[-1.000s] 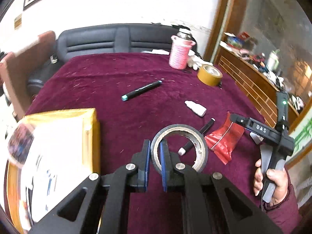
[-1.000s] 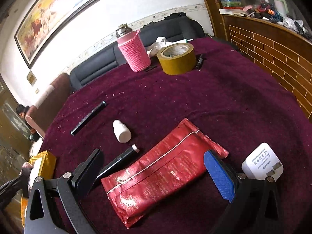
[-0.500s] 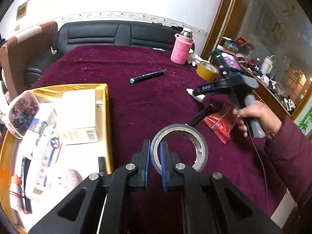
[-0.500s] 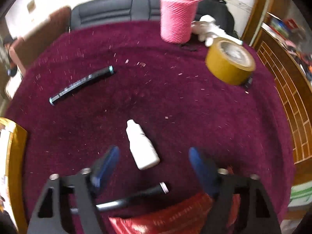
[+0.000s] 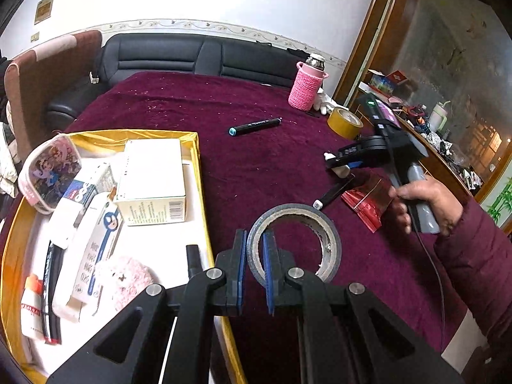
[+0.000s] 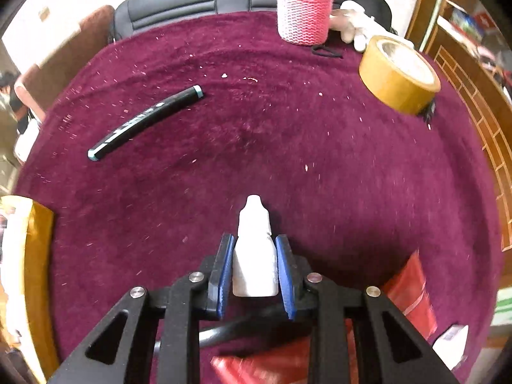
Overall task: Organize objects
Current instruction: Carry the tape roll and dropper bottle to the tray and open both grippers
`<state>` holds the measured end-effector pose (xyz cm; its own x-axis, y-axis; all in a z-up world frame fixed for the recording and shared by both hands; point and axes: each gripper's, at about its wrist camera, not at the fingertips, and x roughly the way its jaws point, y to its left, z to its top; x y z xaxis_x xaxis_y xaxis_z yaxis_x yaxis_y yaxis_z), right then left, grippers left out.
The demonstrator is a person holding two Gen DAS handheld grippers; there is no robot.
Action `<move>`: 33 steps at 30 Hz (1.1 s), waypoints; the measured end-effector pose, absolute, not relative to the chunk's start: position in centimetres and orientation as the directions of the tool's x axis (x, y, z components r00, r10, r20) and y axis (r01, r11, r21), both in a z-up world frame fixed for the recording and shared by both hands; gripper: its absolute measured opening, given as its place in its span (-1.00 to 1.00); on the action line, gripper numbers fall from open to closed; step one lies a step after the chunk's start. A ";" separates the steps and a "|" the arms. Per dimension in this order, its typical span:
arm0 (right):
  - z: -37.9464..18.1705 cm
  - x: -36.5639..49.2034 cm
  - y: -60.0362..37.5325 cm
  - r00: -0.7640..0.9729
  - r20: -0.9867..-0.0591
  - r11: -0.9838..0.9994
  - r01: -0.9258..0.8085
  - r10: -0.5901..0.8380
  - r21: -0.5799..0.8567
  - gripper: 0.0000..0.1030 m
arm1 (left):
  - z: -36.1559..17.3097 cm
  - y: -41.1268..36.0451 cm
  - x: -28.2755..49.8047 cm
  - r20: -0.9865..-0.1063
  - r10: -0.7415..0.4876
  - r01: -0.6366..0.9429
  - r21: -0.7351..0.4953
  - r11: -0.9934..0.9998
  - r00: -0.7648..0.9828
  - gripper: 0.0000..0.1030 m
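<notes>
My left gripper (image 5: 254, 240) is shut on the wall of a grey tape roll (image 5: 320, 224) and holds it just right of the yellow tray (image 5: 199, 172). The tray holds boxes, a printed pouch and other small items. My right gripper (image 6: 254, 256) points steeply down at the maroon cloth. Its jaws are closing on a small white dropper bottle (image 6: 254, 256), and both blue pads touch the bottle's sides. The left wrist view shows that right gripper (image 5: 334, 161) in a person's hand, over the bottle (image 5: 341, 170).
On the cloth lie a black marker (image 6: 144, 121), a yellow tape roll (image 6: 400, 76), a pink-sleeved flask (image 6: 304, 6), a red packet (image 5: 364, 201), a black pen (image 5: 332, 193) and a white charger (image 6: 451, 342). A black sofa stands behind the table.
My right gripper moved from over the red packet to the white bottle and closed around it. My left gripper carried the tape roll leftward, bringing the yellow tray fully into view.
</notes>
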<state>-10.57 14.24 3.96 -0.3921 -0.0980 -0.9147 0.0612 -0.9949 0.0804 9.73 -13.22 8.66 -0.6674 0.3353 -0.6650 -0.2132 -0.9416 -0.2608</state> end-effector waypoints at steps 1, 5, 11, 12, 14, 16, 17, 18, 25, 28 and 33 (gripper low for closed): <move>4.2 -9.8 14.3 -0.395 -0.910 -0.992 0.057 -0.125 0.112 -0.46 | 8.8 -13.4 10.0 -0.663 0.337 -0.213 -0.262 -0.941 -0.669 -0.82; 5.7 -6.0 14.7 -0.415 -0.871 -0.962 0.043 -0.263 0.270 -0.46 | 8.9 -14.0 11.3 -0.641 0.358 -0.226 -0.281 -0.933 -0.679 -0.82; 7.0 0.5 14.1 -0.442 -0.771 -0.869 0.044 -0.459 0.492 -0.45 | 9.0 -13.1 12.4 -0.645 0.393 -0.254 -0.303 -0.919 -0.655 -0.82; 7.0 1.3 13.8 -0.443 -0.760 -0.859 0.051 -0.476 0.509 -0.44 | 9.3 -13.0 13.0 -0.638 0.396 -0.257 -0.303 -0.918 -0.661 -0.82; 7.0 2.9 12.8 -0.435 -0.735 -0.832 0.066 -0.520 0.550 -0.44 | 9.6 -13.0 13.9 -0.632 0.386 -0.255 -0.293 -0.922 -0.672 -0.82; 6.7 4.0 11.5 -0.423 -0.717 -0.811 0.078 -0.553 0.580 -0.44 | 9.9 -13.6 14.9 -0.630 0.363 -0.238 -0.277 -0.931 -0.687 -0.82; 6.7 4.3 11.0 -0.416 -0.710 -0.802 0.083 -0.568 0.592 -0.44 | 10.0 -14.0 15.2 -0.630 0.352 -0.228 -0.272 -0.935 -0.692 -0.82; 6.5 4.6 10.4 -0.407 -0.701 -0.789 0.091 -0.586 0.607 -0.44 | 10.2 -14.7 15.7 -0.629 0.334 -0.210 -0.266 -0.941 -0.702 -0.82; 6.7 5.7 4.1 -0.323 -0.615 -0.685 0.183 -0.719 0.705 -0.43 | 11.9 -22.5 18.5 -0.603 0.142 -0.027 -0.196 -0.980 -0.785 -0.82; 6.7 5.5 1.1 -0.271 -0.599 -0.654 0.210 -0.753 0.727 -0.43 | 11.2 -25.6 18.8 -0.620 0.046 0.064 -0.153 -0.986 -0.783 -0.82; 6.1 5.7 -3.8 -0.209 -0.614 -0.649 0.245 -0.761 0.720 -0.43 | 8.9 -27.3 17.9 -0.664 0.069 0.084 -0.196 -0.977 -0.744 -0.82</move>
<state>5.67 -3.81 6.10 -0.2087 -0.7611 -0.6141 0.2455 -0.6486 0.7204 17.94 -27.34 8.92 -0.7443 0.0694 -0.6642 0.0837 -0.9770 -0.1960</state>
